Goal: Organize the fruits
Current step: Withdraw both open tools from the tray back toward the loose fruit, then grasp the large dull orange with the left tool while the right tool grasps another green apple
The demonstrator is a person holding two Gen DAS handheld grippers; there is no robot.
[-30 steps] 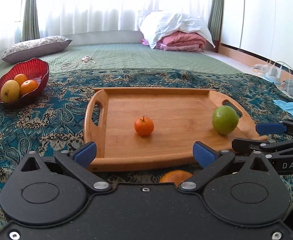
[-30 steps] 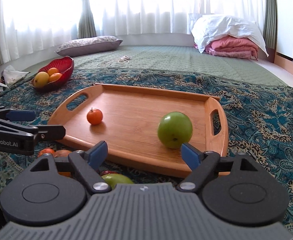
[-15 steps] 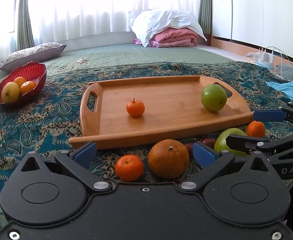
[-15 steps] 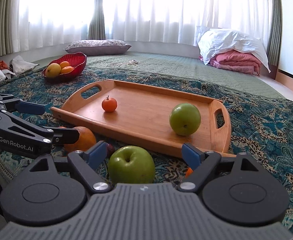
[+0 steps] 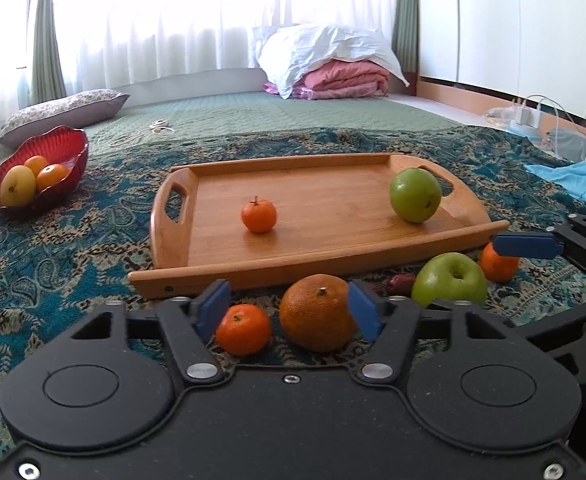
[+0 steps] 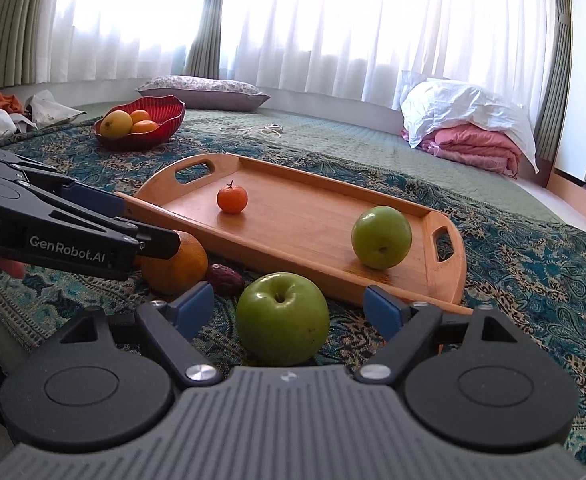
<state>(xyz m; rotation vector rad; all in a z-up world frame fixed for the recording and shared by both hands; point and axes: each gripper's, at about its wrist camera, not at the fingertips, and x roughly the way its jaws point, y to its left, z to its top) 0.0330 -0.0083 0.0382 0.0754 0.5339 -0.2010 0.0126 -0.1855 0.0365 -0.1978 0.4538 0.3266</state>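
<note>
A wooden tray [image 5: 313, 268] lies on the patterned cloth with a small tangerine [image 5: 258, 216] and a round green fruit [image 5: 415, 195] on it. In front of the tray, my left gripper [image 5: 288, 308] is closing its jaws around a large orange [image 5: 317, 320] and a small tangerine [image 5: 244, 329] side by side. The right pad [image 5: 363, 316] is at the orange's edge; no firm grip shows. My right gripper [image 6: 289, 308] stands open around a green apple [image 6: 283, 318], with a gap on each side. A dark date [image 6: 224, 278] and another tangerine [image 5: 499, 264] lie nearby.
A red bowl [image 5: 73, 148] with yellow and orange fruit stands at the far left on the cloth. Beyond are a flat pillow [image 5: 61, 110], a pile of bedding [image 5: 333, 64] and a coiled cable [image 5: 153, 130]. Blue cloth [image 5: 573, 176] lies at the right.
Both grippers drew back and sank from the tray to the loose fruit in front of it. The left jaws narrowed around the orange and tangerine. The green apple came between the right fingers.
</note>
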